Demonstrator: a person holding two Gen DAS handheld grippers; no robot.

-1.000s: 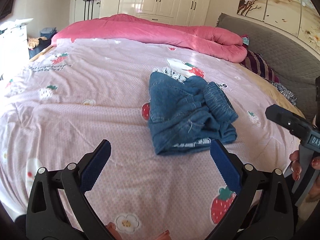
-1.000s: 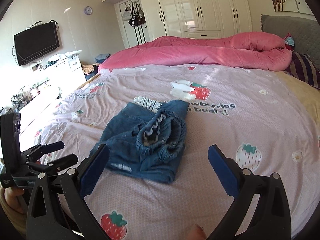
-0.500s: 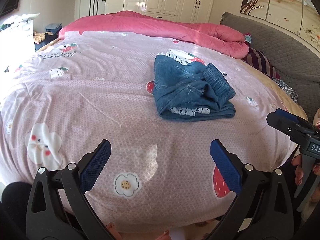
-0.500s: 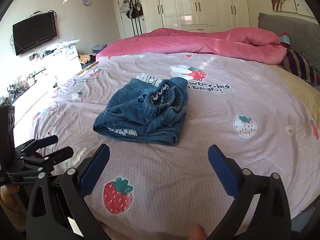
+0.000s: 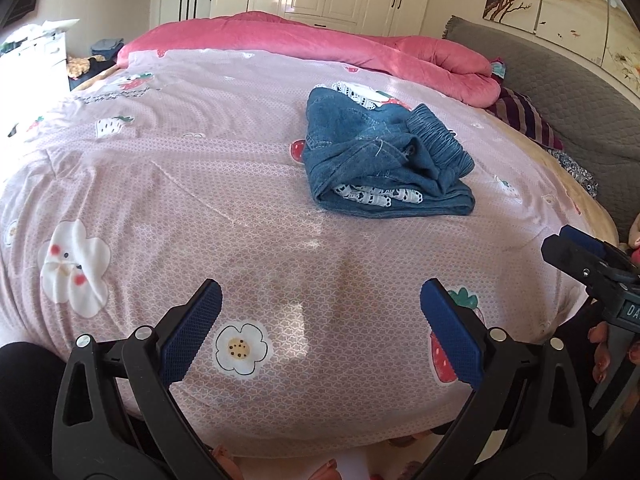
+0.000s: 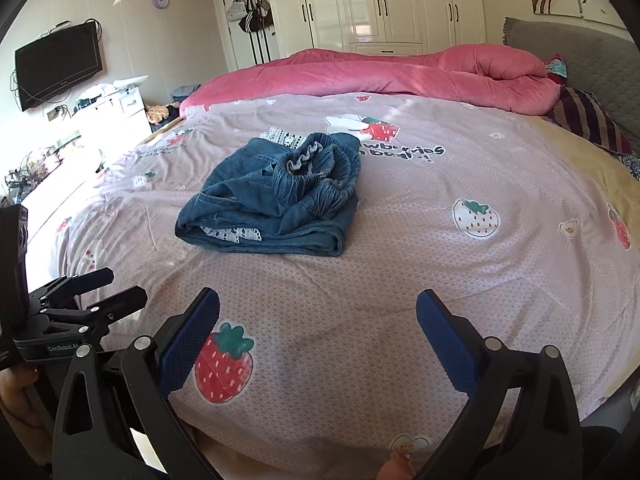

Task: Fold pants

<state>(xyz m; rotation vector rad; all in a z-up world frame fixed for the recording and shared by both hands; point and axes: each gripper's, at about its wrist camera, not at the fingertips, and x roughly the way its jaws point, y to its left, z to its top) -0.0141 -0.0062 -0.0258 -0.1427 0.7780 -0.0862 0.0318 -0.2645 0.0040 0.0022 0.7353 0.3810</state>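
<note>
One pair of blue pants [image 5: 384,160] sits folded on the bed [image 5: 200,200]. Two grippers — left gripper [image 5: 320,332] and right gripper [image 6: 318,340] — gape wide, holding nothing. Only the right view shows the TV [image 6: 58,64].

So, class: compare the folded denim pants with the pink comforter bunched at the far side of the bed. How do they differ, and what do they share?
The denim pants are blue with white lace trim; the pink comforter is plain pink. The pants form a compact folded bundle; the comforter stretches in a long roll across the bed. The pants lie mid-bed, the comforter along the far edge. Both are soft fabric resting on the strawberry-print bedspread, and no gripper touches either.
</note>
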